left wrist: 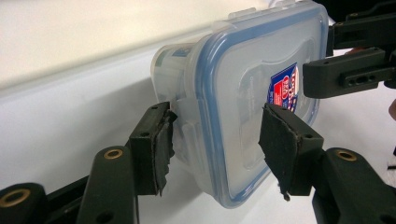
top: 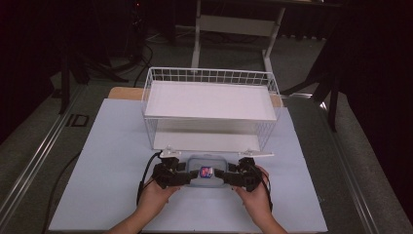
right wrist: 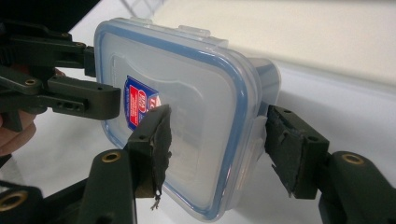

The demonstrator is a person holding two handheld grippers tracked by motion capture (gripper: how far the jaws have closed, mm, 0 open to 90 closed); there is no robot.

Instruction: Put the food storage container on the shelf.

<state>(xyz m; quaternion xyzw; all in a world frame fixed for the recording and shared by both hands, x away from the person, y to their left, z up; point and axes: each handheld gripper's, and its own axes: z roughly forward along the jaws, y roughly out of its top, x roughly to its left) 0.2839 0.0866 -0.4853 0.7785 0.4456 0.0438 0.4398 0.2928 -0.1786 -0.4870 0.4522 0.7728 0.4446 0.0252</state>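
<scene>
Fingers (left wrist: 159,154) of the left gripper (top: 171,174) clamp one end of a clear rectangular plastic food container with a blue-sealed snap lid (top: 206,174), while the right gripper (top: 242,175) pinches the opposite end, one pad on the lid, one on the side latch. The container sits low over the white table (top: 107,161), just before a white wire basket (top: 210,108).

wire basket (top: 210,77) w/ shelf, white tabletop (top: 112,146)
</scene>
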